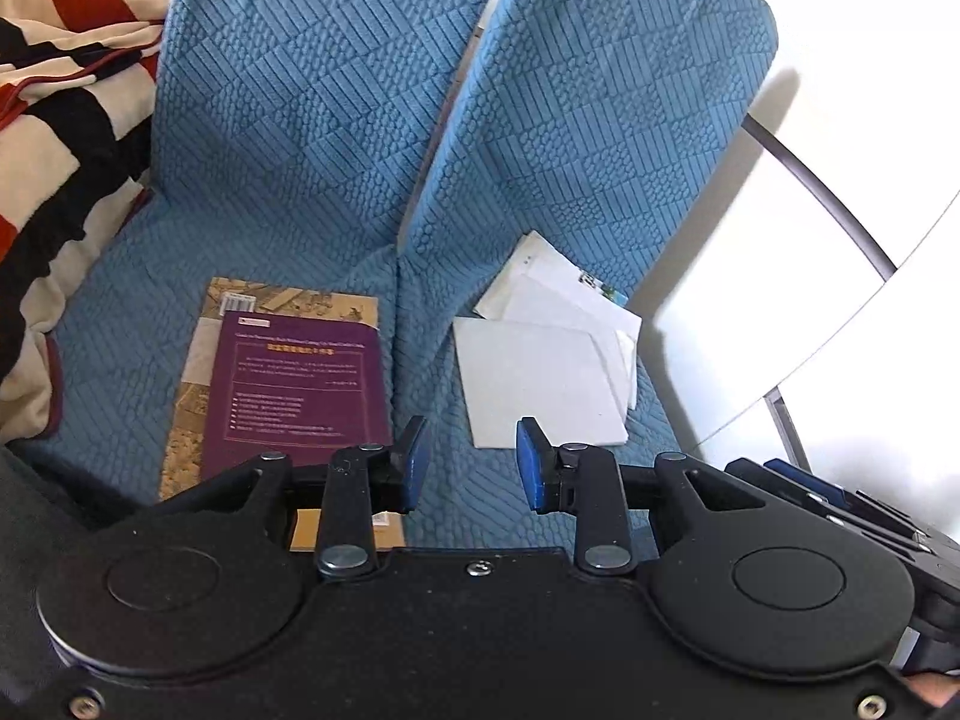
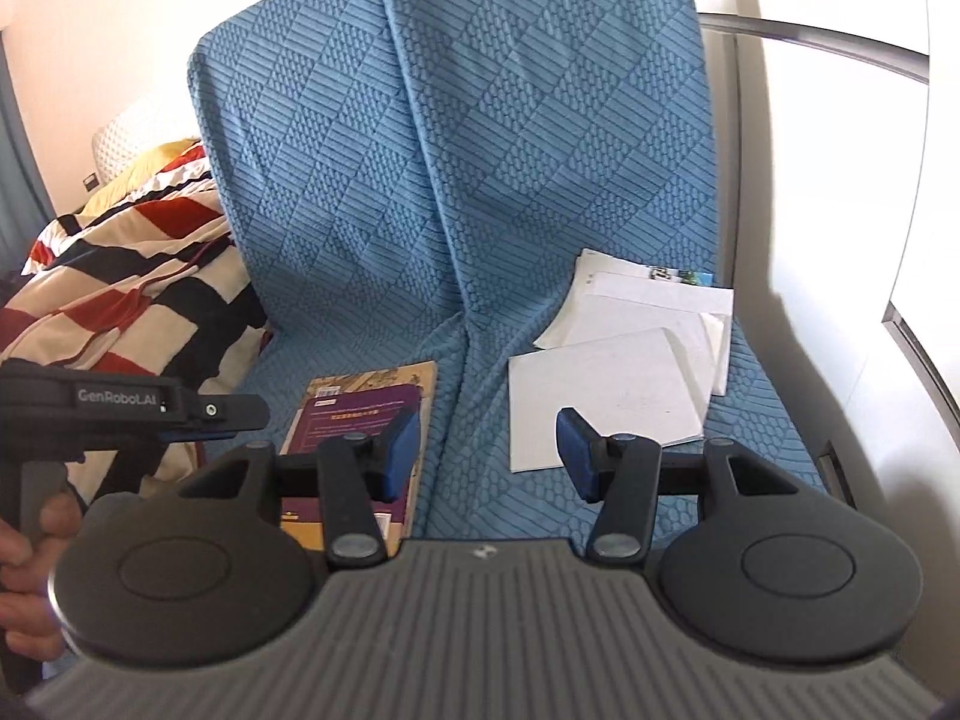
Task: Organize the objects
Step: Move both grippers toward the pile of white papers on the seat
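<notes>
A purple book lies on top of a yellow-brown book on the left seat of a blue quilted sofa. On the right seat is a loose pile of white papers. My left gripper hovers over the seat between the books and the papers, open with nothing between its blue pads. My right gripper is also open and empty, above the gap between the purple book and the white papers. The left gripper shows side-on at the left, held by a hand.
A striped red, black and cream blanket is heaped on the sofa's left end. A white table with a metal frame stands close against the right side. Part of the right gripper shows at the lower right.
</notes>
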The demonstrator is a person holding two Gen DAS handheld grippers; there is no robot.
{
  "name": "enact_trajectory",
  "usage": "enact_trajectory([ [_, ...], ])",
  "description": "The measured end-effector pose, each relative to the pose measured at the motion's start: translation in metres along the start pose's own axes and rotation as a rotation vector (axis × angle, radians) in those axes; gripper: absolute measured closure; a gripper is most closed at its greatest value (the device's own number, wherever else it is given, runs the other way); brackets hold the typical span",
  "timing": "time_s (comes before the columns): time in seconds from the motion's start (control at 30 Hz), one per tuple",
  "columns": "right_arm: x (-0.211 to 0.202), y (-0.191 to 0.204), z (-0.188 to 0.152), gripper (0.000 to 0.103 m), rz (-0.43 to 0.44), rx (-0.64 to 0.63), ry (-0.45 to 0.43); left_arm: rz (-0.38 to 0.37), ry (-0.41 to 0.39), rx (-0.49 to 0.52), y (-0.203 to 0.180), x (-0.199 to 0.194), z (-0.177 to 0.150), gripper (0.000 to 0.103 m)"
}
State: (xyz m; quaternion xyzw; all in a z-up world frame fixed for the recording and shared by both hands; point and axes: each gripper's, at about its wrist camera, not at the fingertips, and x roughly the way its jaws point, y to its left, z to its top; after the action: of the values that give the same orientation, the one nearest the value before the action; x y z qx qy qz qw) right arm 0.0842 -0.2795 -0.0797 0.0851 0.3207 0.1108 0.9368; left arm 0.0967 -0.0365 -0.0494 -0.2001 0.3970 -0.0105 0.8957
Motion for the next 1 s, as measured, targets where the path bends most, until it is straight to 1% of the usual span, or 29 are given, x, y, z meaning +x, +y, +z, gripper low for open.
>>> enact_trajectory([
  [0.2, -0.004, -0.014, 0.000, 0.050, -0.013, -0.004, -0.006, -0.006, 0.004, 0.007, -0.013, 0.006, -0.003, 0.072],
  [0.33, -0.008, -0.025, 0.002, 0.050, -0.023, 0.000, -0.011, -0.015, -0.001, 0.018, -0.023, 0.005, -0.006, 0.071],
  [0.47, -0.011, -0.032, 0.002, 0.050, -0.033, 0.003, -0.011, -0.007, 0.006, 0.026, -0.030, 0.006, -0.009, 0.071],
  [0.6, -0.013, -0.039, -0.001, 0.049, -0.040, 0.011, -0.008, -0.004, -0.001, 0.024, -0.034, 0.006, -0.009, 0.067],
  [0.8, -0.012, -0.049, -0.002, 0.049, -0.058, 0.021, -0.003, -0.002, 0.004, 0.026, -0.037, 0.010, -0.010, 0.064],
  [0.87, -0.010, -0.050, -0.002, 0.049, -0.064, 0.021, 0.000, -0.006, 0.006, 0.028, -0.037, 0.012, -0.011, 0.066],
  [1.0, -0.004, -0.054, -0.004, 0.049, -0.064, 0.034, 0.003, 0.002, 0.018, 0.024, -0.036, 0.017, -0.014, 0.065],
])
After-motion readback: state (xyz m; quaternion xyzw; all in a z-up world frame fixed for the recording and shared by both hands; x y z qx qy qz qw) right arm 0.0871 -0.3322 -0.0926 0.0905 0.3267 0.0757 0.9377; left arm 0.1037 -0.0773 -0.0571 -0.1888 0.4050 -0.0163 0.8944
